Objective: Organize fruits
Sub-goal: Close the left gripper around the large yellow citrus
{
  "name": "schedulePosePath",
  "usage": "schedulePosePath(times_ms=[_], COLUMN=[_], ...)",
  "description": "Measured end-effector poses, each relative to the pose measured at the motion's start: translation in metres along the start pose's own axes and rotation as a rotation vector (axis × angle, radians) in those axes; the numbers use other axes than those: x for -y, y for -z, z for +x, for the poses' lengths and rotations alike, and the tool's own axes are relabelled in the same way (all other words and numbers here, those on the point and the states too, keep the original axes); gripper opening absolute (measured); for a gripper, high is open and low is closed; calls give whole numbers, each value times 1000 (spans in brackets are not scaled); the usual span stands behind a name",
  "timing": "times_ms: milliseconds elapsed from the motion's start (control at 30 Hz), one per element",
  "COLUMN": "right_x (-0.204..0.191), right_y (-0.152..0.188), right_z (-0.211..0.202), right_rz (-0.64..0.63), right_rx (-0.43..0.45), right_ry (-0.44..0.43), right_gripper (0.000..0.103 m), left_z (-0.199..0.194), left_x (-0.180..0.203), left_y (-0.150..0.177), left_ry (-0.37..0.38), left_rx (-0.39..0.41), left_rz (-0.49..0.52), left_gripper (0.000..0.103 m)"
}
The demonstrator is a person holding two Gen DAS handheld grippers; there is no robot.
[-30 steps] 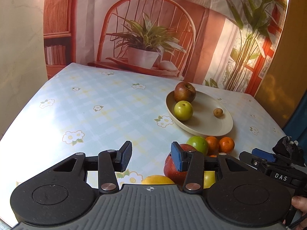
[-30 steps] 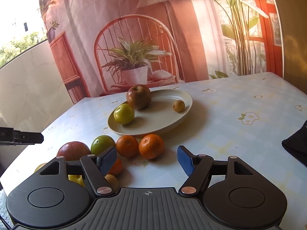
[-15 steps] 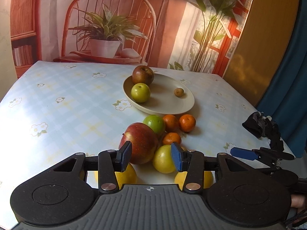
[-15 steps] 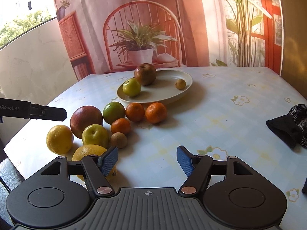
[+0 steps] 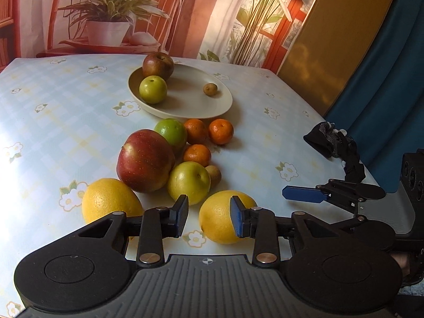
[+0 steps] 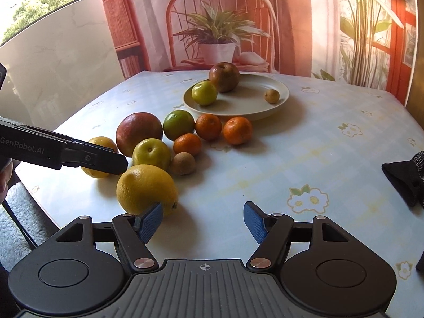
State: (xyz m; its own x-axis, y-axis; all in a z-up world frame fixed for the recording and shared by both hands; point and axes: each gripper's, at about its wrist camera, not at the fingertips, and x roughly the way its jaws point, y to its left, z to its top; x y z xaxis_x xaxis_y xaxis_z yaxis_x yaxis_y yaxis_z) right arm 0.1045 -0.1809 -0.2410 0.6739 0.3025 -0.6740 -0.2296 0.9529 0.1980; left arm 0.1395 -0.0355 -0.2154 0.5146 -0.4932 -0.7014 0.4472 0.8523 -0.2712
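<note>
A beige plate (image 5: 185,106) (image 6: 246,106) holds a dark red apple (image 5: 158,65), a green apple (image 5: 153,89) and a small brown fruit (image 5: 210,89). In front of it lie a big red apple (image 5: 145,160), a green fruit (image 5: 171,132), three tangerines (image 5: 220,131), a yellow-green apple (image 5: 188,182), a kiwi (image 5: 213,175) and two yellow citrus fruits (image 5: 110,201) (image 5: 220,220). My left gripper (image 5: 209,218) is open and empty, just before the citrus. My right gripper (image 6: 202,224) is open and empty, beside the near citrus (image 6: 147,189).
The table has a pale blue checked cloth with flowers (image 5: 53,122). A black glove (image 5: 334,143) (image 6: 405,177) lies at the right edge. A printed backdrop with a chair and plant (image 6: 217,34) stands behind the table.
Both grippers have pulled back toward the near table edge, so the whole fruit pile shows. The left one also swung right. Both stayed open.
</note>
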Motion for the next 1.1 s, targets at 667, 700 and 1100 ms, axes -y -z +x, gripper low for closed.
schedulePosePath(times_ms=[667,700,1100], right_x=[9,9,-1], right_y=[0,-1,-2], right_z=[2,2,9], right_rz=[16,12,-33], right_rx=[-10,-11,-12], right_ry=[1,2,-36], right_gripper=[62,61,58], left_z=[26,29,52], left_x=[14,14,31], left_y=[-27,-29,-40], left_ry=[38,46,68], left_rx=[-58,-64,-87], left_rz=[89,86,137], left_gripper=[35,35,36])
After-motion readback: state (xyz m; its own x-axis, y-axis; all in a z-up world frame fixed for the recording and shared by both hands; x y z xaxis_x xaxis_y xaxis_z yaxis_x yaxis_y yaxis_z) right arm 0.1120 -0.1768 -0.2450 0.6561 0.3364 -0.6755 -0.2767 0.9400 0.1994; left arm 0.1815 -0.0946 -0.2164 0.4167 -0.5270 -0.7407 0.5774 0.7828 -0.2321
